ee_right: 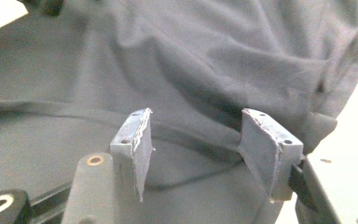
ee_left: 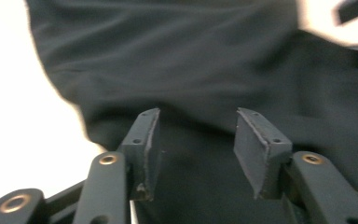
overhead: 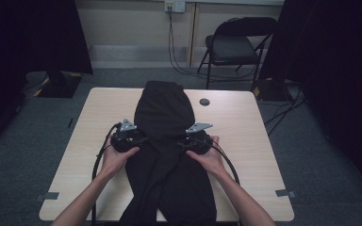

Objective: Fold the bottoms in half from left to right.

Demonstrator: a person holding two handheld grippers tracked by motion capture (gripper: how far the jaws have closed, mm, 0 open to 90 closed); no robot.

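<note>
Black garment (overhead: pixel 165 141) lies along the counter (overhead: pixel 245 127), left tongs (ee_left: pixel 196 140) and right tongs (ee_right: pixel 193 144) both parted above its cloth, gripping nothing.

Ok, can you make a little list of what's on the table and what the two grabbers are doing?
table: light wood
cloth: black, laid down the table's middle, near end over the edge
left gripper: at the cloth's left edge, jaws apart, nothing pinched
right gripper: at the cloth's right edge, jaws apart, nothing pinched
behind: folding chair
</note>
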